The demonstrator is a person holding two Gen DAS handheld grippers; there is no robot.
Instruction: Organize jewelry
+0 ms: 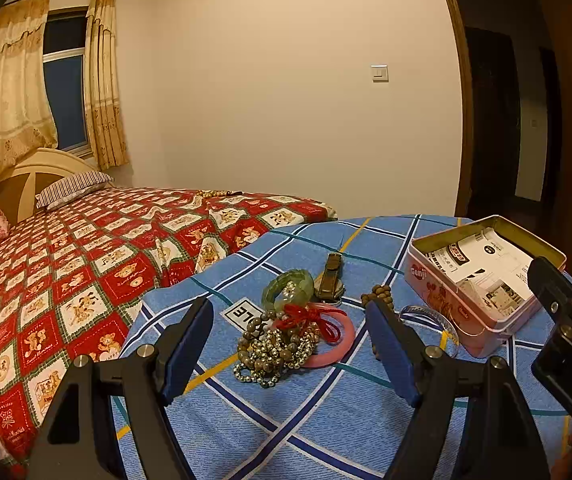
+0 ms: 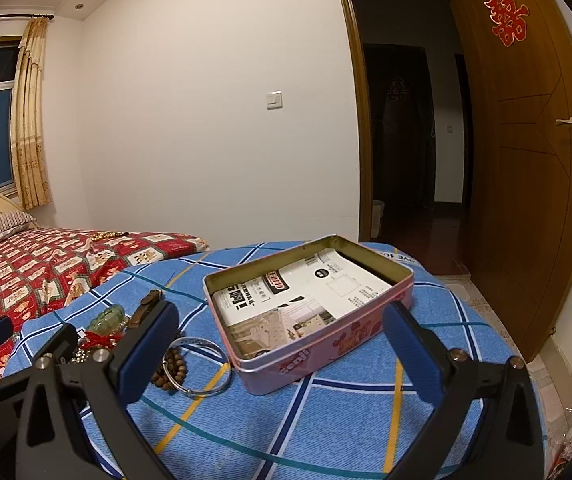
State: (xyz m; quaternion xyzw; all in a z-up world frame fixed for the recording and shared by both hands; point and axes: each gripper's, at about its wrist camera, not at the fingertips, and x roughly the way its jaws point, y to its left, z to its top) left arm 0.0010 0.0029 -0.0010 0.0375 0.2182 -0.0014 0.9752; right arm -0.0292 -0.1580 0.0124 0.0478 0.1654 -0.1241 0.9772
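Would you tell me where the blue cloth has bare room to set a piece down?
Free: the near cloth in front of the pink tin, and behind the tin's left corner. Crowded: the jewelry heap and the silver bangle beside the tin.

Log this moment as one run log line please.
left gripper: open, over jewelry pile | right gripper: open, facing pink tin | nothing held
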